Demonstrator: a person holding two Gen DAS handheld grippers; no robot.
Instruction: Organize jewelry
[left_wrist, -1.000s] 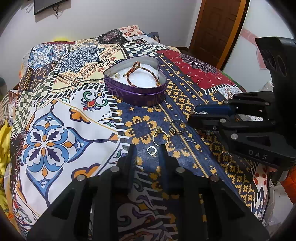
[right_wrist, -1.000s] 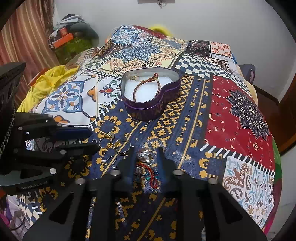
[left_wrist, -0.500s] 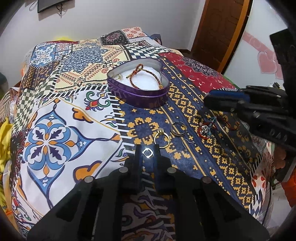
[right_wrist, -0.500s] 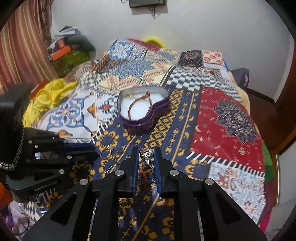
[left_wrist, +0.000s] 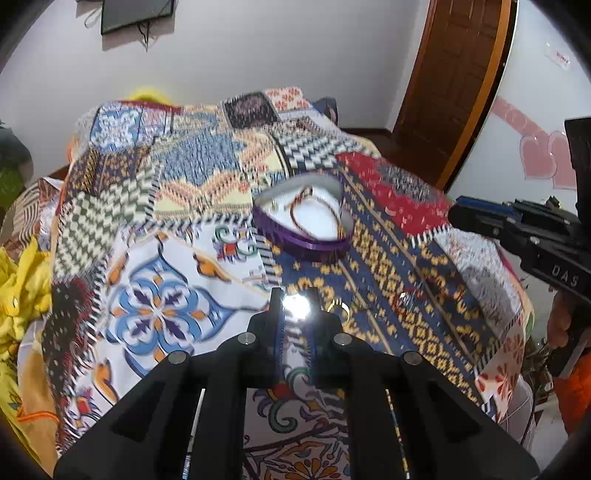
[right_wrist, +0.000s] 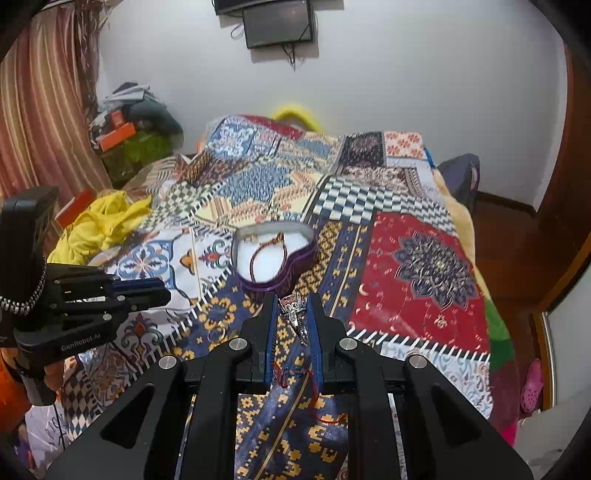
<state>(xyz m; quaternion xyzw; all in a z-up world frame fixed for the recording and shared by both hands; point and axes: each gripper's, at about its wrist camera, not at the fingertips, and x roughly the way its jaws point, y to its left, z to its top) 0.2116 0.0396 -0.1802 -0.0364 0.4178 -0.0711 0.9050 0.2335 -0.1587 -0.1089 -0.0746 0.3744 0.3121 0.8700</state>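
Heart tin (right_wrist: 275, 258): purple, heart-shaped, white-lined; centre of the right wrist view, on the patchwork bedspread (right_wrist: 413, 266); also centre of the left wrist view (left_wrist: 303, 225).
Cord bracelet (right_wrist: 266, 251): brown-red, lying inside the tin.
Silver ornament (right_wrist: 293, 312): with red cord (right_wrist: 325, 413) trailing below; lower centre, pinched between the narrow fingers of the right gripper (right_wrist: 291, 306).
Bright small piece (left_wrist: 295, 305): glare-washed, kind unclear; lower centre, clamped in the left gripper (left_wrist: 294, 306), jaws narrow.
Gold ring (left_wrist: 340, 308): on the bedspread, just right of the left fingertips.
Wall screen (right_wrist: 279, 22): top centre.
Yellow cloth (right_wrist: 103, 221): left edge.
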